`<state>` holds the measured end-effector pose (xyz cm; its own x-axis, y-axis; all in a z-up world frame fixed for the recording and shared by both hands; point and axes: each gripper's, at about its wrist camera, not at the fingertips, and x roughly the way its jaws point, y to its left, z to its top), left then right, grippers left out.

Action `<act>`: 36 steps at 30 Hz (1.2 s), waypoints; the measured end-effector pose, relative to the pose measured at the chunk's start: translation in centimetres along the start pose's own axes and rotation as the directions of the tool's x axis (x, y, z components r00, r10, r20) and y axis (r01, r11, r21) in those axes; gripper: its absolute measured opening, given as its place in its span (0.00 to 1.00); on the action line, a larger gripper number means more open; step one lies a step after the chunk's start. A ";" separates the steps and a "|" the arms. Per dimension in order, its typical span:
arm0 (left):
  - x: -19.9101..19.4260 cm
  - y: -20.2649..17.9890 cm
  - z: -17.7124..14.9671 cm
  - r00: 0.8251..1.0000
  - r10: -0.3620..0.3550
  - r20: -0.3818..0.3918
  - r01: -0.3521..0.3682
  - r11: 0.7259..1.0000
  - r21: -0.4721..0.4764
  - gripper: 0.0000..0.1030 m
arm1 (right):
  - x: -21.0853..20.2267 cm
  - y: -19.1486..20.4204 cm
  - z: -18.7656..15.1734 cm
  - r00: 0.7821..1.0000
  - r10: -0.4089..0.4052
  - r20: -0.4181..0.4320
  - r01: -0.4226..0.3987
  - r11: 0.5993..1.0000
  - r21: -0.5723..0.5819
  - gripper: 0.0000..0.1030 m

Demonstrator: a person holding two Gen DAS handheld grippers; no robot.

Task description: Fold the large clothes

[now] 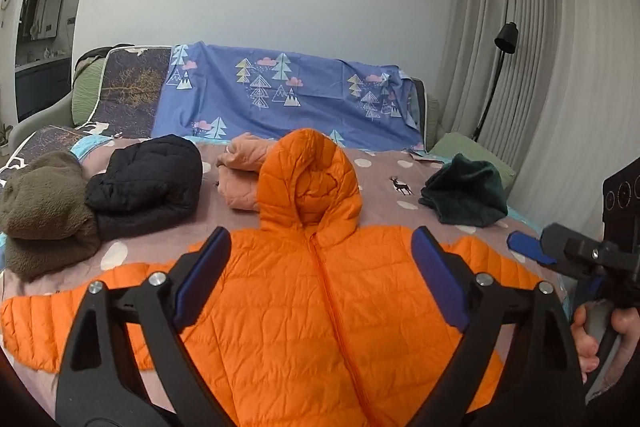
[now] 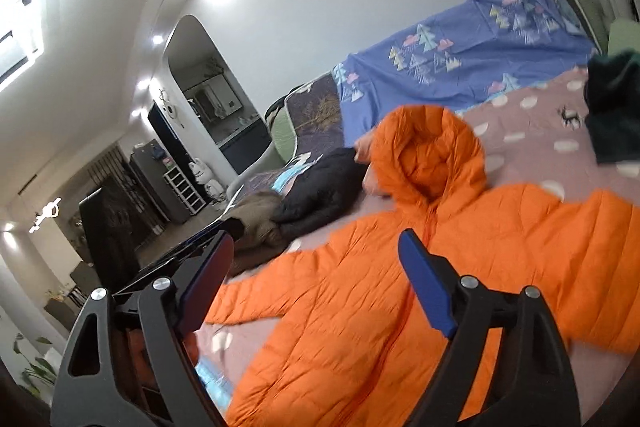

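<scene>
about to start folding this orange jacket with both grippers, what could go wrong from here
1. The orange quilted hooded puffer jacket looks slick and puffy; the open left gripper and open right gripper may pinch only the top layer, so folds could slip or spring back.
2. Its hood lies against the folded peach quilted jacket; folding the hood could drag that.
3. The left sleeve ends near the bed edge and might slide off.

bed (image 1: 376,163), orange jacket (image 1: 320,307), folded clothes (image 1: 144,179)

Orange jacket (image 1: 320,307) hem cut off, pink garment (image 1: 240,179) half-hidden.
</scene>
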<state>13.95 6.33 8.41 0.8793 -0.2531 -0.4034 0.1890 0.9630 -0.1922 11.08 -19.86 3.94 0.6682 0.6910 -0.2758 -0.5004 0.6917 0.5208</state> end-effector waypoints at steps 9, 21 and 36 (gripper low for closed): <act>9.8 4.0 5.8 0.994 -0.100 -0.049 0.095 0.991 -0.097 0.87 | 9.5 -8.9 8.7 0.997 0.055 -0.049 -0.043 0.977 0.208 0.83; 27.2 10.7 7.0 0.976 -0.189 -0.106 0.151 0.943 -0.297 0.86 | 23.9 -24.6 11.9 0.995 -0.075 -0.068 0.094 0.938 0.333 0.83; 34.0 11.5 1.6 0.942 -0.260 -0.210 0.227 0.959 -0.170 0.25 | 28.0 -26.1 8.3 0.986 -0.010 -0.165 0.035 0.988 0.148 0.17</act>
<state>46.74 8.98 -6.14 0.6878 -0.5085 -0.5180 0.3066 0.8503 -0.4277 47.43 -20.32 -10.65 0.5732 0.7093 -0.4103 -0.3900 0.6766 0.6246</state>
